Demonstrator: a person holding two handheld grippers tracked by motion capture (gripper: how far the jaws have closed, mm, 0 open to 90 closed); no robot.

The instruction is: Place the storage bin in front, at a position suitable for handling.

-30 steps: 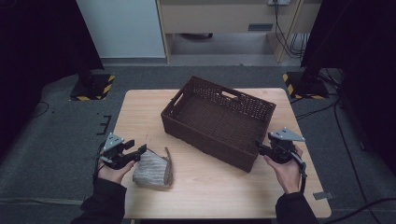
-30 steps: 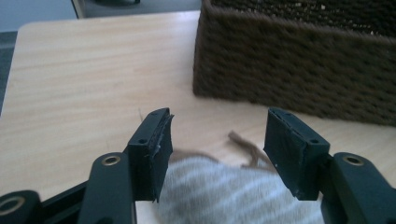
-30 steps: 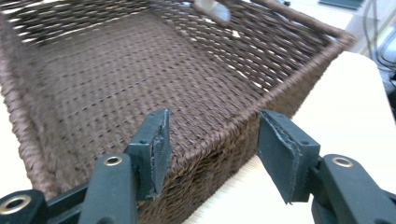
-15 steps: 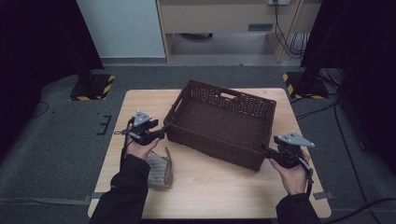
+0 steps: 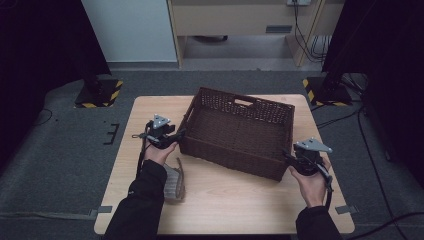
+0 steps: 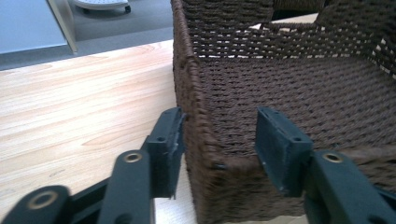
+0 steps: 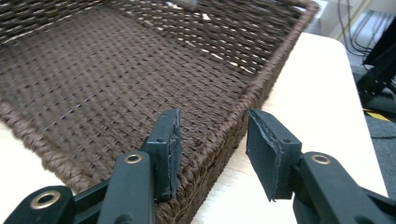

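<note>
- Basket [image 5: 240, 132] sat mid-desk [image 5: 235, 200], nothing visible inside.
- Left gripper [image 6: 217, 140] and right gripper [image 7: 212, 144] each straddled a near corner, jaws closing, not yet pinching.

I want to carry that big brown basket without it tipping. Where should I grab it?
Grab the woven basket by its rim at two opposite corners, coming from outside. The wall is thin and upright, so jaws fit one inside, one outside. The left gripper and right gripper already straddle it like that, jaws just closing, gaps still showing.
</note>
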